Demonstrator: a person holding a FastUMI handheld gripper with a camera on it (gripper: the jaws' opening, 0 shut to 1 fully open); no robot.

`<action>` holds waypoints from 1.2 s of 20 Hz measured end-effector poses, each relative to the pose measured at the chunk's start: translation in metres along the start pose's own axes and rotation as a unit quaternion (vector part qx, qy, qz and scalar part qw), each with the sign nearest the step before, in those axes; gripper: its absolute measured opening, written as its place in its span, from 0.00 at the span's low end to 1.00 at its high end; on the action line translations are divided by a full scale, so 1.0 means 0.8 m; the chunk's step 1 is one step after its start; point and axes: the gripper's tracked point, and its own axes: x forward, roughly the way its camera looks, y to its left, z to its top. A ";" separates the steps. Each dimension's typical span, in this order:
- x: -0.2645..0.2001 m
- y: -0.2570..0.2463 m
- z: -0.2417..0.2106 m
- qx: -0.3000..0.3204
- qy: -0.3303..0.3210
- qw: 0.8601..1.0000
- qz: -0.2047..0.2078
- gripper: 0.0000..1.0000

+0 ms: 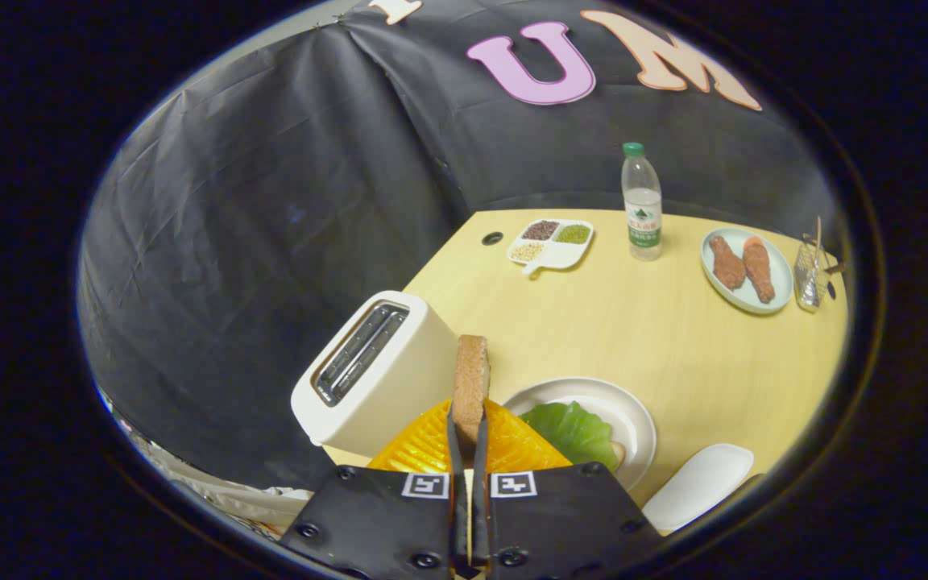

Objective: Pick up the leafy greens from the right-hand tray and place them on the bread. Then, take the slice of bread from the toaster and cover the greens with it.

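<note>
You have one toaster (373, 372) with two slots, one slice of bread (470, 385), one leaf of greens (573, 432), one bottle (641, 203) and two drumsticks (743, 266) on a plate (778, 278) far beyond the toaster. Your gripper (468, 423) is nearly closed, both fingers pressed on the slice, which stands on edge just right of the toaster, above an orange tray (424, 447). The greens lie on the round plate (633, 415) right of the toaster. The bottle's label is too small to read.
</note>
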 end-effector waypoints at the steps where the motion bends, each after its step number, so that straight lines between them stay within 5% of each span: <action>1: 0.001 -0.003 -0.006 0.010 0.002 1.000 0.002 0.05; 13: 0.009 -0.086 -0.069 0.081 0.031 0.996 -0.034 0.11; 24: -0.002 -0.140 -0.113 0.035 0.052 0.995 -0.077 0.94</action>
